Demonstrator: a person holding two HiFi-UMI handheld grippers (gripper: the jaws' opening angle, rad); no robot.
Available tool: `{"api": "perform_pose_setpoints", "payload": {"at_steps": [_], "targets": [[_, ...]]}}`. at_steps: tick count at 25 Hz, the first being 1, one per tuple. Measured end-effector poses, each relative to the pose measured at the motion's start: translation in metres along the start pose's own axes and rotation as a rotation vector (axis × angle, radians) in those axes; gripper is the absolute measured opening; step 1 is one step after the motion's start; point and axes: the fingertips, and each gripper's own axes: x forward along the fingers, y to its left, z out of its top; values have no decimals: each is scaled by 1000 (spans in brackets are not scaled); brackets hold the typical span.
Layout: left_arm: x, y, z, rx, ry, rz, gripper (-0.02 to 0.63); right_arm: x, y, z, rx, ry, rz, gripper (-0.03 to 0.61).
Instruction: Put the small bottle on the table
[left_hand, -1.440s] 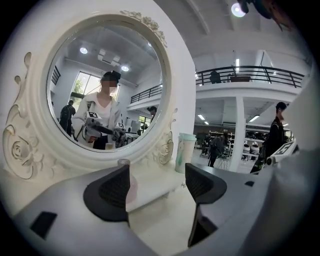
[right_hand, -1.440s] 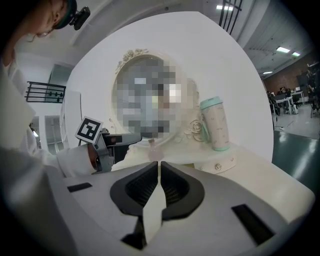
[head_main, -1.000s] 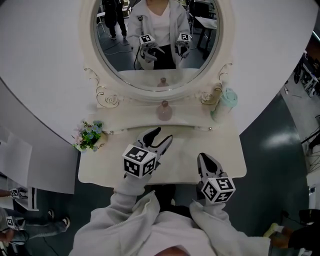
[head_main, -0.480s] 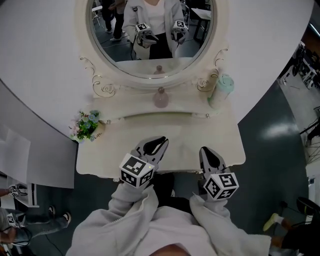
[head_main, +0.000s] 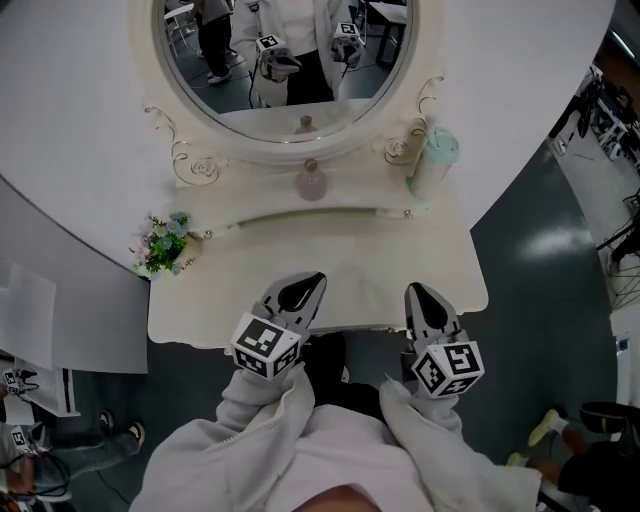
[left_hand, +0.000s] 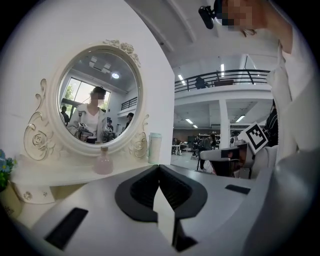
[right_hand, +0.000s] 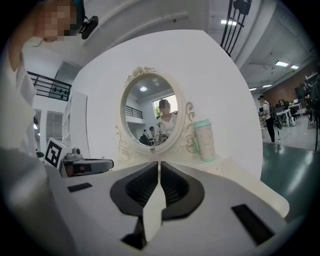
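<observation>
At the lower middle of the head view, the left gripper (head_main: 308, 285) hovers over the front edge of the white dressing table (head_main: 370, 265), clenched with nothing between its jaws. The right gripper (head_main: 420, 295), just to its right, is likewise clamped empty. The small bottle (head_main: 311, 182), pink, stands upright at upper centre on the raised shelf below the oval mirror (head_main: 290, 60), well apart from both grippers. A mint tumbler (head_main: 437, 160) stands at the shelf's right end, a flower bunch (head_main: 162, 245) at its left.
</observation>
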Motion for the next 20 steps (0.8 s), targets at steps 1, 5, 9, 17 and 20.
{"api": "perform_pose_setpoints", "payload": {"at_steps": [1, 5, 9, 17, 20], "targets": [[-1, 0, -1, -5, -1, 6, 17, -1, 0, 1, -12, -4, -6, 40], [-5, 2, -5, -6, 3, 25, 17, -3, 1, 2, -58, -10, -23, 40], [-9, 8, -5, -5, 2, 43, 17, 2, 5, 0, -63, 2, -4, 40], [-14, 22, -2, 10, 1, 99, 17, 8, 6, 1, -72, 4, 1, 40], [-13, 26, -3, 12, 8, 110, 17, 8, 4, 0, -70, 6, 0, 40]]}}
